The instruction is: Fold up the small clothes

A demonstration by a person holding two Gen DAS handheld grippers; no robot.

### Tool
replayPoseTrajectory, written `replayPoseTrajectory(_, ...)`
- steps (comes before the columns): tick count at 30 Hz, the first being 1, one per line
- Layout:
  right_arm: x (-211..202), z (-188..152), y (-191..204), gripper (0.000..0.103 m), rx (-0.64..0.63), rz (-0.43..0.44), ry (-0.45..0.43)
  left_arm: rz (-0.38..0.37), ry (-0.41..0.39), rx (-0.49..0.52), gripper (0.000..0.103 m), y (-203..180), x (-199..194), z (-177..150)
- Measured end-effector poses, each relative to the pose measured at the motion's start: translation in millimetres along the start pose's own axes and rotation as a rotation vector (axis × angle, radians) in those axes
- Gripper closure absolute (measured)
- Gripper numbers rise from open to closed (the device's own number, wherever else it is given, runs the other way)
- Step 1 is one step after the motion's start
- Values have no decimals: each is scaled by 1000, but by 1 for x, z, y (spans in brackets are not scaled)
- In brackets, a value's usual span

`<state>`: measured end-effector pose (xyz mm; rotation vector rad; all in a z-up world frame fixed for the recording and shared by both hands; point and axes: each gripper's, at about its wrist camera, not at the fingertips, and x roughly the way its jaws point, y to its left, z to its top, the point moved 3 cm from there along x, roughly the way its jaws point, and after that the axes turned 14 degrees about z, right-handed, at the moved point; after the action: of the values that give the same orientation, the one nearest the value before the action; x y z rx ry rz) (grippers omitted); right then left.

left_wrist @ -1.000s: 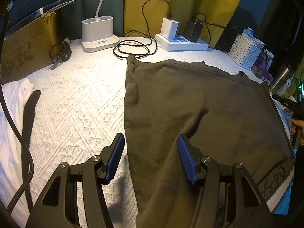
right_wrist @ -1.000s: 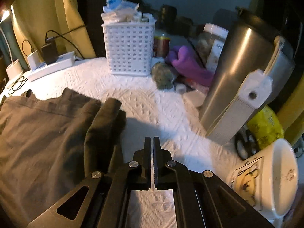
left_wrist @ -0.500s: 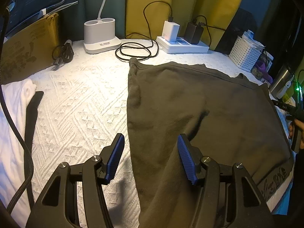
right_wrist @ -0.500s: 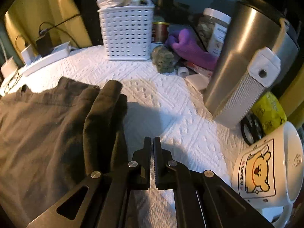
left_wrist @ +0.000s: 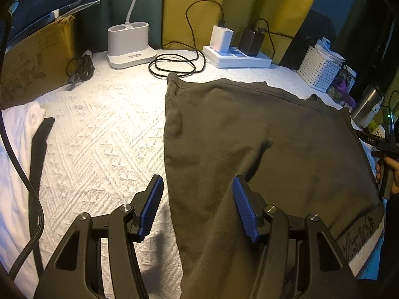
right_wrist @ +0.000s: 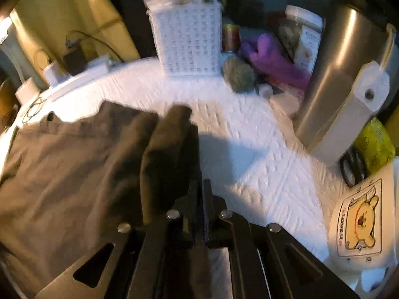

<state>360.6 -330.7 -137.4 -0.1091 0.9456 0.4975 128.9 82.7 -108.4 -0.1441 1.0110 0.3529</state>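
**Dark garment spread on the white desk, both claws over its edges**

A white textured cloth (left_wrist: 99,134) covers the desk, with yellow and teal curtains behind, a white power strip (left_wrist: 237,58) and a coiled black cable (left_wrist: 174,64) at the back. The dark olive garment (left_wrist: 261,149) lies flat on the right half of the desk; its long axis runs from the near edge away toward the power strip, its hemmed band at the far end. In the right wrist view its right side is bunched into a thick fold (right_wrist: 169,149) pointing toward the white basket (right_wrist: 187,42).

The left claw (left_wrist: 198,206) stands half open, straddling the garment's left edge, its blue pads (left_wrist: 152,206) clear of the cloth; it grips nothing.

The right claw (right_wrist: 202,199) sits just beside the fold. Its jaws have just been opening from fully closed, though in this blurred frame they appear only a slit apart, with nothing evidently between them. Compared with a second ago, its view has shifted so the bear mug (right_wrist: 361,224) shows more fully.
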Motion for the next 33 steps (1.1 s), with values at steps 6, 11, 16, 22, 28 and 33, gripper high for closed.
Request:
replayPoseTrajectory(6, 0, -9, -7, 0, 78, 86, 6, -5, 4, 5, 45, -1, 1, -1)
replayPoseTrajectory(11, -4, 6, -4, 14, 53, 127, -47, 1, -3, 5, 45, -1, -1, 1)
replayPoseTrajectory(16, 12, 18, 1, 45, 18, 177, -19, 9, -1, -5, 45, 2, -1, 0)
replayPoseTrajectory(22, 19, 25, 14, 86, -54, 197, -5, 15, 8, -2, 45, 1, 3, 0)
replayPoseTrajectory(28, 9, 25, 3, 98, -46, 103, -42, 15, 4, 5, 45, -1, 2, 1)
replayPoseTrajectory(33, -1, 27, -23, 98, -20, 11, -64, 22, 7, 6, 45, -1, 4, 3)
